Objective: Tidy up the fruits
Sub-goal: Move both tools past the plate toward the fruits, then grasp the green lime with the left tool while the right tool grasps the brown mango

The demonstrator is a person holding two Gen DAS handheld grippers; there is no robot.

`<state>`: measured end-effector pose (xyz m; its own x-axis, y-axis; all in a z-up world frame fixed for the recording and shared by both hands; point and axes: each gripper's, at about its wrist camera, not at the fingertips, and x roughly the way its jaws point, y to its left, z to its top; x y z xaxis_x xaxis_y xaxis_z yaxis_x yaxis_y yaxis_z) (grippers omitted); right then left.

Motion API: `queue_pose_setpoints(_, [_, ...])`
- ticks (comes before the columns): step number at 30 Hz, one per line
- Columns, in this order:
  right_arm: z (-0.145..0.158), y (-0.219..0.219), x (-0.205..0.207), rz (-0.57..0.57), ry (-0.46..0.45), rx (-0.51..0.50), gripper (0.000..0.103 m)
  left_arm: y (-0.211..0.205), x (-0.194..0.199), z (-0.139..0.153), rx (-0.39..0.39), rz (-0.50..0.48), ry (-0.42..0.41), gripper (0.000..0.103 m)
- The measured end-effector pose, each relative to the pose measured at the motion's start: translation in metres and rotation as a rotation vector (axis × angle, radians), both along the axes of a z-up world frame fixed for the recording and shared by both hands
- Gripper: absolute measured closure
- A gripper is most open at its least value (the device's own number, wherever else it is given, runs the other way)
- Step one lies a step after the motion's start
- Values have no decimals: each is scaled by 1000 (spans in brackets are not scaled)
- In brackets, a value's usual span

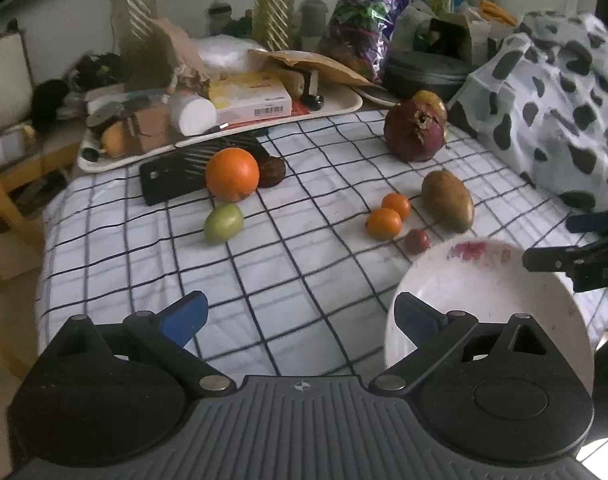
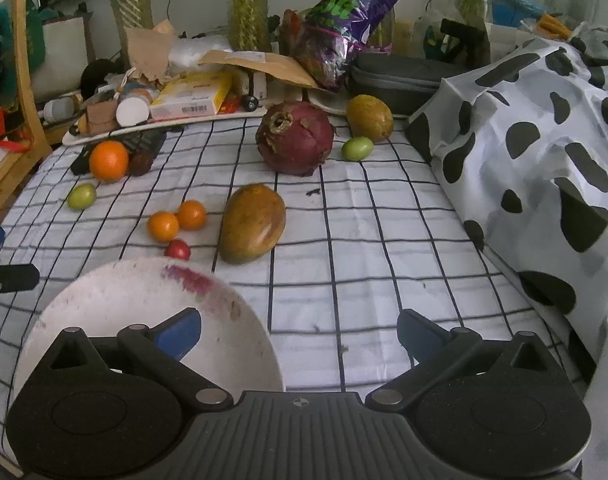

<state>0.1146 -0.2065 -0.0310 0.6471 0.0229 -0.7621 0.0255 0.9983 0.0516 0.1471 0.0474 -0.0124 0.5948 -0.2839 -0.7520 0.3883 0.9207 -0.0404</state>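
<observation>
I see left gripper (image 1: 300, 316) fingers spread wide, holding nothing | right gripper (image 2: 300, 330) fingers spread too, left one over the white bowl (image 2: 116, 304) | fruits loose on the checked cloth (image 2: 383, 240): mango (image 2: 252, 229) beside two small oranges (image 2: 176, 220), big orange (image 1: 232, 174), dragon fruit (image 2: 295, 138) farther back.

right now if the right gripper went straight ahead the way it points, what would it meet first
Probably nothing soon: the open right gripper points over bare black-and-white checked cloth. The brownish-yellow oval mango lies just left of that line, the dark red round pomegranate further on; depth is unclear.
</observation>
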Motion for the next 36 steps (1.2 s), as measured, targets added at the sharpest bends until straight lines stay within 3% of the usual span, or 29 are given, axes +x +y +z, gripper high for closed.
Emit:
queue_pose_setpoints(3, [-1,-2,11,11,10,13,0,8,13,0,-45,6,-14,2])
queue_pose_setpoints(9, [-2,-6,31,13,-1,30,0,12,41,-4,-11,-8,-49,4])
queue_pose_setpoints(10, [-2,-7,35,12,-5,29,0,12,45,-4,-5,-17,-56,7])
queue_pose_setpoints(11, [-3,-7,39,13,-4,29,0,12,50,-5,2,-29,-63,20])
queue_pose_setpoints(12, [-4,-8,42,14,-2,30,0,12,54,-6,15,-36,-67,25])
queue_pose_setpoints(16, [-6,-7,58,30,1,29,0,13,70,-11,67,-55,-99,28])
queue_pose_setpoints(19, [-7,-5,69,39,1,13,0,15,82,-18,65,-70,-72,46])
queue_pose_setpoints(23, [-9,-6,81,47,3,12,0,13,90,-27,125,-93,-62,49])
queue_pose_setpoints(26, [-10,-5,87,56,4,11,0,13,96,-34,163,-110,-57,63])
queue_pose_setpoints(29, [-11,-4,92,69,9,10,0,13,101,-38,150,-128,-46,65])
queue_pose_setpoints(32, [-13,-2,95,84,14,15,0,11,104,-40,154,-135,-40,74])
queue_pose_setpoints(36, [-16,1,100,110,20,21,0,9,104,-40,161,-137,-43,74])
